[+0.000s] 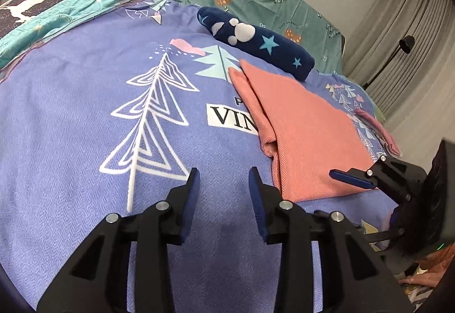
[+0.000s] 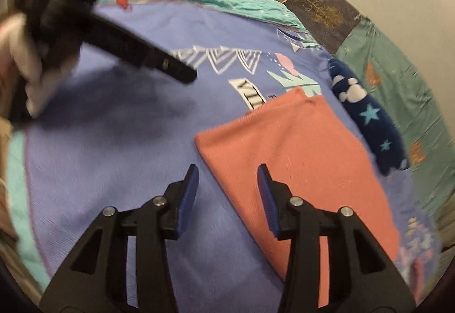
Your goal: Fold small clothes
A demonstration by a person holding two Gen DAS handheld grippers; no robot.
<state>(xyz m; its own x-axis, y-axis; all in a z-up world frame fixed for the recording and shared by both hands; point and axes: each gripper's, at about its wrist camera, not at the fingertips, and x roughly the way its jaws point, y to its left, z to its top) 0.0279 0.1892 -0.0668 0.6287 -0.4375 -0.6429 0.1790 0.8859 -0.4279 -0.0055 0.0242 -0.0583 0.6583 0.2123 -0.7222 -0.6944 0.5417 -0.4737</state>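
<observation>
Left wrist view: one folded pink cloth (image 1: 310,136), one navy star roll (image 1: 256,42) on the bed; my left tool (image 1: 223,176) and right tool (image 2: 227,173) both spread, empty, angled down.

A folded salmon-pink cloth (image 2: 301,168) lies flat on the purple bedspread (image 2: 119,142). The right hand-held gripper (image 2: 227,179) hovers over the cloth's near-left edge, jaws parted and empty. A rolled navy star-print cloth (image 2: 366,116) lies just beyond the pink cloth's far-right side. The left hand-held gripper (image 2: 182,72), blurred, sits well left of the pink cloth.
</observation>
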